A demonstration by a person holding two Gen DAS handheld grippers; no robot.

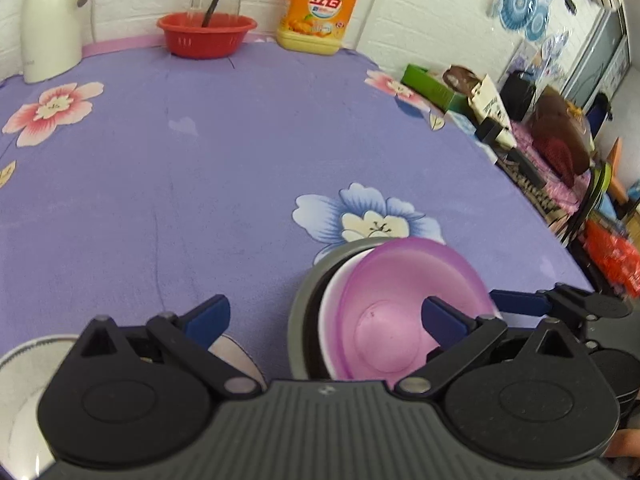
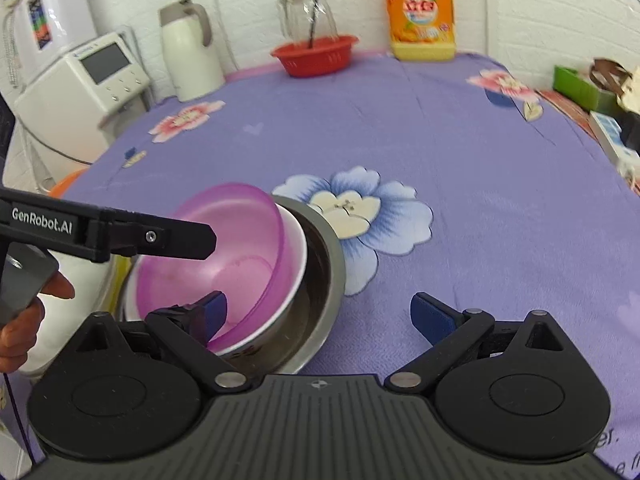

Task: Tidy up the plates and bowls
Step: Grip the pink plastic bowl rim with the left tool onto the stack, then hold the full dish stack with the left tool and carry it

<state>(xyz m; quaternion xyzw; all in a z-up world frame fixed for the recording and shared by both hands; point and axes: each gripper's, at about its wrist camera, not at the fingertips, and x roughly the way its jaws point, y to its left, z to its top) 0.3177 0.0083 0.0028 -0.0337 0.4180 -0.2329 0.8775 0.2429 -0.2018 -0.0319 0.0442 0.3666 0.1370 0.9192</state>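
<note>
Purple bowl (image 2: 212, 248), nested tilted in stacked bowls, sits between both open tools.

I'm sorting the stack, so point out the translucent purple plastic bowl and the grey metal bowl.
translucent purple plastic bowl (image 2: 224, 240), right wrist view, inner wall.
grey metal bowl (image 2: 334, 264), right wrist view, right rim.

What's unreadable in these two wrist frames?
- White dish, left wrist view: cut by the frame edge and covered by the left gripper; its type is unclear.
- Steel bowl bottom, both views: hidden by the white bowl and purple bowl nested in it.
- Clutter beside the table, left wrist view: blurred, not identifiable.
- Right gripper: whether its left finger touches the purple bowl is unclear.
</note>
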